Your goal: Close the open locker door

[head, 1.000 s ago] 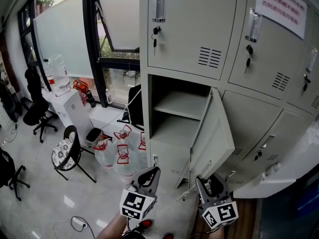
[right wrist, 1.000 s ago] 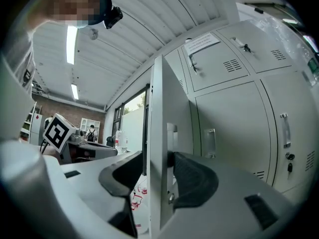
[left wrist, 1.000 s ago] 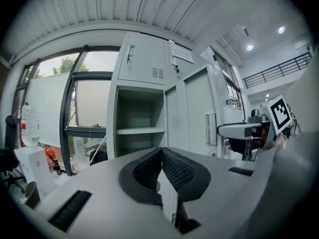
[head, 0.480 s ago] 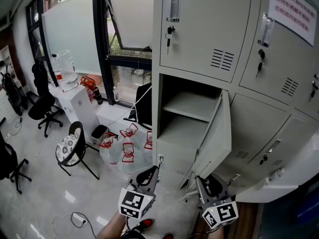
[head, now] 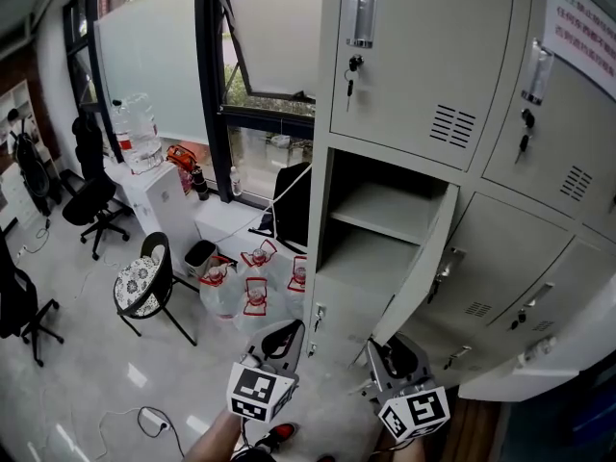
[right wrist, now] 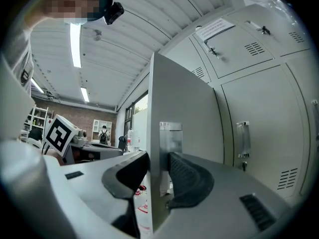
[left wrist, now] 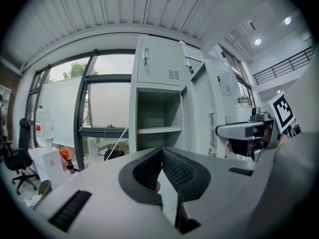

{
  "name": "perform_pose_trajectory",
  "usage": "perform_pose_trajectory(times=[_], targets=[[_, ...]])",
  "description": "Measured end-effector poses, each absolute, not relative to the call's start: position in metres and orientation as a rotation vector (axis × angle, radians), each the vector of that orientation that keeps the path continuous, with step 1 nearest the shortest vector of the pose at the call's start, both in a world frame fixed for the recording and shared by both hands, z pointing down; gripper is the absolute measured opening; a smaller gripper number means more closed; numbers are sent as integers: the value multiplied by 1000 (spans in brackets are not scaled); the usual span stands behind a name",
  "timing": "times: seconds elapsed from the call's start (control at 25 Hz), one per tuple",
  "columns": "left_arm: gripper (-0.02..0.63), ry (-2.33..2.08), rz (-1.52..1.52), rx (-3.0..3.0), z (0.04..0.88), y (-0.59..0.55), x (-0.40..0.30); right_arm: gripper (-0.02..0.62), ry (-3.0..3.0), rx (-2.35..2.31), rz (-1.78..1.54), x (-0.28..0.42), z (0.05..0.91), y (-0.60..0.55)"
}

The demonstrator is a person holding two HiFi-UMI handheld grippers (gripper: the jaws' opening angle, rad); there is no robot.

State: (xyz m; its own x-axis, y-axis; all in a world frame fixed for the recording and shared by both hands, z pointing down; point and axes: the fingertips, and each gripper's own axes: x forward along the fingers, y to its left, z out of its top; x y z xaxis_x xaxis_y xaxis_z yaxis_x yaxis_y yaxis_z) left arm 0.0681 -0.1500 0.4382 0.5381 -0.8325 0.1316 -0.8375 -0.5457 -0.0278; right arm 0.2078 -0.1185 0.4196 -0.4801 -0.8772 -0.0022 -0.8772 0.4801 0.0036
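Swung further round since a second ago, the locker door (head: 421, 268) now shows almost edge-on at centre right of the head view, where earlier its inner face was spread toward the camera. Right gripper (head: 388, 356), at lower centre of the frame, has its jaws clamped on the door's thin edge near the bottom corner. The right gripper view shows that edge running straight up between them. Left gripper (head: 281, 340), just left of it in the frame, is idle, its jaws pressed together on nothing, well apart from the door.

Roughly half the swing appears to remain. The grip on so thin an edge could slip if the push turns sideways. Jaws left on the edge too long could be pinched between the door and the open compartment (head: 380, 219), leaving the door unlatched and likely to rebound.

Door's long axis stands upright. It is hinged on the compartment's right side. Its free edge points out into the room, toward the bottom of the frame, with the handle (head: 444, 271) face turned right.
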Motion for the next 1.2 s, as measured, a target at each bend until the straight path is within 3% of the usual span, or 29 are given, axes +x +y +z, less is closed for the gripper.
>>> perform_pose_trajectory(times=[1.2], targets=[[21, -1397, 182, 2775, 438, -249, -14, 153, 2508, -1942, -53, 125, 422, -223]])
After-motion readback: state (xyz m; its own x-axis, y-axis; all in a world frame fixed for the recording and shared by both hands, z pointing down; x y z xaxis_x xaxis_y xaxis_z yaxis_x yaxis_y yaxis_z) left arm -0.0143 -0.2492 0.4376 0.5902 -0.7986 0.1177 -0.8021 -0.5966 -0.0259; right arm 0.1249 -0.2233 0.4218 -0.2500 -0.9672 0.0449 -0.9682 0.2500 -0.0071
